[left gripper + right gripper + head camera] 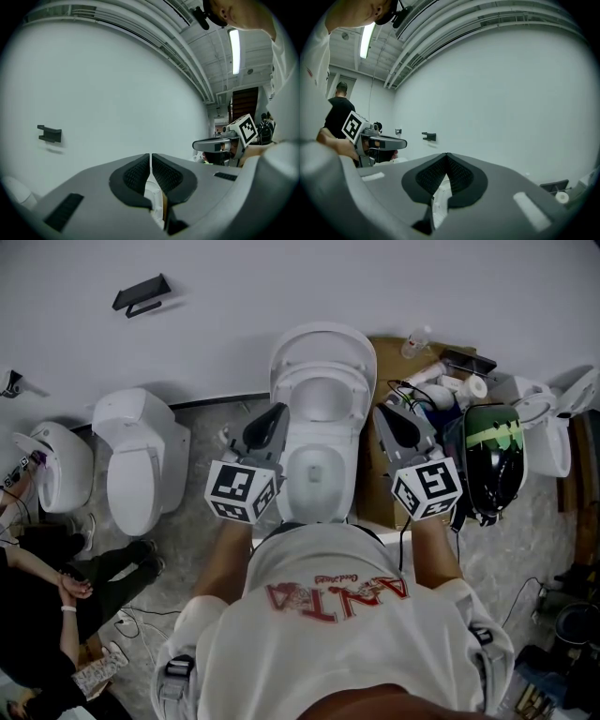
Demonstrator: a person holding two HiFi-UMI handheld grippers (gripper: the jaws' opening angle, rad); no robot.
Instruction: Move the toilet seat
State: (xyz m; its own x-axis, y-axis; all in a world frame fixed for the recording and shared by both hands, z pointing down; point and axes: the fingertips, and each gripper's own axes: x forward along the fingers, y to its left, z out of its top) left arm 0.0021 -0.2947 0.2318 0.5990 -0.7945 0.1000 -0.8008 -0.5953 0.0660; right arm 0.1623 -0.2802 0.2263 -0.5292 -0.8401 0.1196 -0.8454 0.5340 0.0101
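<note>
Well, both pairs of jaws are pressed together with nothing between them. The left gripper (274, 414) shows only a hairline slit between its black pads and the right gripper (387, 412) none at all. The white glimpsed below each is just the toilet further off. The person holds them about level, one to each side of the toilet, and as far as I can see neither touches it.

The toilet seat (294, 390) appears to stand raised, its ring leaning back on the lid (323, 341) against the wall (281, 287). The bowl (352, 474) lies open below, right in front of the person. That fits two readings: the seat swung up and let go, or the seat up and waiting to be brought down. I can't tell which from here.

Either way, any fresh hold on the ring would need one pair of jaws parted enough to take its edge, then closed squarely on the free end away from the hinge. My guess is the smooth plastic slips easily, so a firm bite and a slow swing along the hinge's arc would keep it from dropping and banging. A cardboard box (386, 362) crowds the right side, so that gripper has less room to work
</note>
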